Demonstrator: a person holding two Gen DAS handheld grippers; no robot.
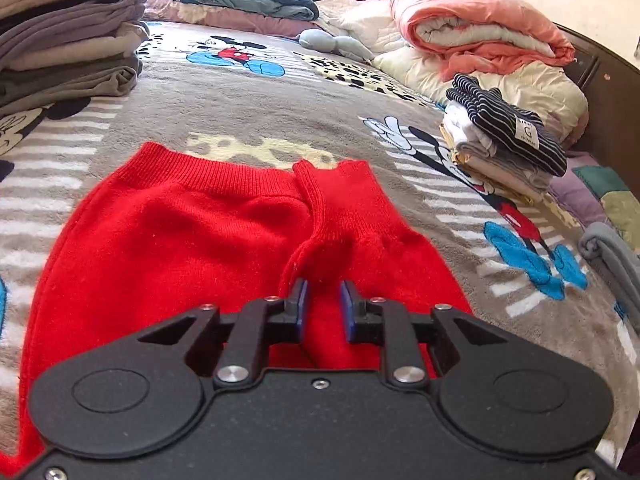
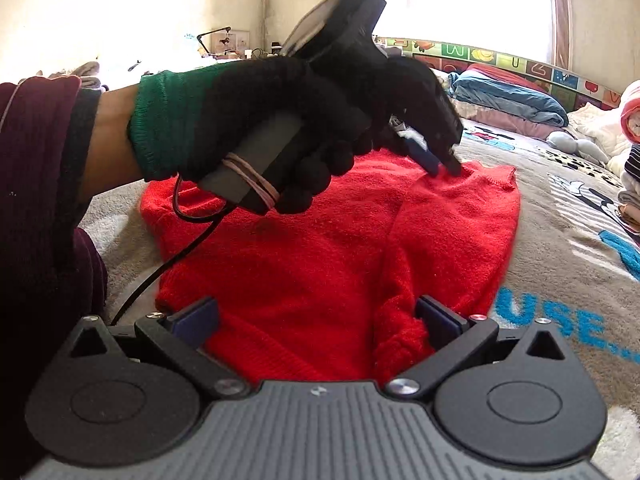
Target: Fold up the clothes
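Right wrist view shows the red knit sweater lying flat on the cartoon-print blanket, partly folded, one sleeve laid across its body. The right gripper hangs over the near edge, fingers spread wide, gripping nothing. The left gripper, held in a gloved hand, pinches at the far ribbed hem; in the left wrist view its blue pads stand narrowly apart astride a raised fold, and whether they clamp it I cannot tell. The folding looks midway. Next, probably, both grippers take opposite edges and double the sweater over.
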